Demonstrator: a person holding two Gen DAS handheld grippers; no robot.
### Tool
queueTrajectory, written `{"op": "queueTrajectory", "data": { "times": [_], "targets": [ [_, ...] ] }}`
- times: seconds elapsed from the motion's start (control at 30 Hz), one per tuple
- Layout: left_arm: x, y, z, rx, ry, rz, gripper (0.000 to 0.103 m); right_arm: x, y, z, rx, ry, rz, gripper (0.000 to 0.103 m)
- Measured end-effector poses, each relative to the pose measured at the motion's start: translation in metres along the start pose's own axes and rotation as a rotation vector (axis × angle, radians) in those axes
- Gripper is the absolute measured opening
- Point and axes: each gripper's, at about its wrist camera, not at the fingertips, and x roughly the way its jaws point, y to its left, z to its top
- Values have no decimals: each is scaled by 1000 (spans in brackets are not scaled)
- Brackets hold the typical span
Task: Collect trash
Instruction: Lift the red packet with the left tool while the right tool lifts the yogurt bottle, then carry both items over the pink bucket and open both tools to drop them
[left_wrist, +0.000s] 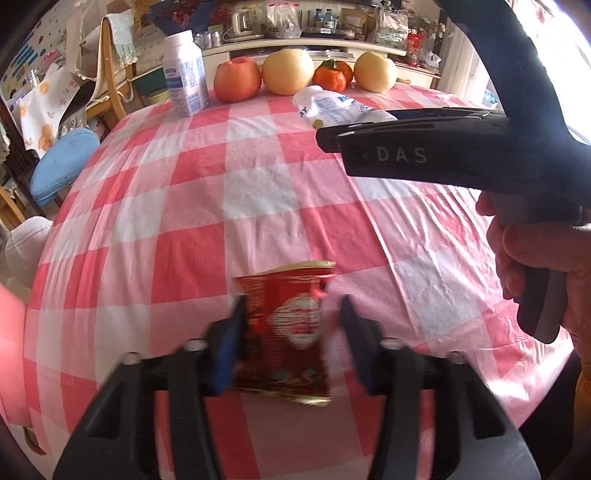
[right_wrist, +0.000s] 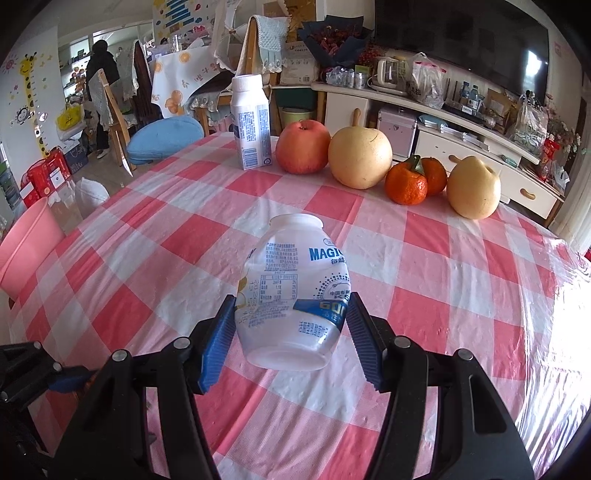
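Blue-padded fingers of the left gripper (left_wrist: 291, 325) stood nearest the left wrist camera, one on each side of a red snack wrapper (left_wrist: 286, 332) that lay flat on the pink-and-white checked tablecloth (left_wrist: 221, 177). Motion blur smeared both pads; the jaws looked slack, the left pad at the wrapper's edge and the right pad just clear of it, so the wrapper seemed released rather than pinched. Beyond the wrapper, toward the far edge of the cloth, stood a white milk carton (left_wrist: 185, 75), and beside it a row of fruit: a red apple (left_wrist: 236, 79), a large yellow pear (left_wrist: 288, 72), two mandarins (left_wrist: 332, 75) and a smaller pear (left_wrist: 375, 72). To the right of the wrapper a hand (left_wrist: 535, 254) gripped the handle of the other tool, which carried a white plastic bottle (left_wrist: 332, 107) in front of the fruit. In the right wrist view the right gripper (right_wrist: 291, 343) was clenched on that white plastic bottle (right_wrist: 295, 291), its ribbed blue pads pressing both sides of the lower body, the open mouth pointing away toward the fruit and the base raised off the cloth. Left of the bottle, past the table's edge, sat a pink bin (right_wrist: 29, 251), with a blue chair cushion (right_wrist: 164, 138) farther back near the carton.
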Motion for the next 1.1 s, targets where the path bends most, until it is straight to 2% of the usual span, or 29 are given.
{"op": "queueTrajectory", "data": {
  "times": [0.17, 0.37, 0.6, 1.1],
  "targets": [
    [-1, 5, 0, -16, 0, -20, 35, -5, 1, -3, 13, -2, -9, 61],
    [-5, 26, -2, -112, 7, -87, 34, -10, 1, -8, 47, -2, -11, 61],
    [-23, 55, -4, -207, -41, -132, 34, -23, 8, -13, 83, -14, 9, 61],
    [-85, 126, -12, -359, -189, -111, 34, -54, 63, -19, 57, -31, 102, 61]
  ]
}}
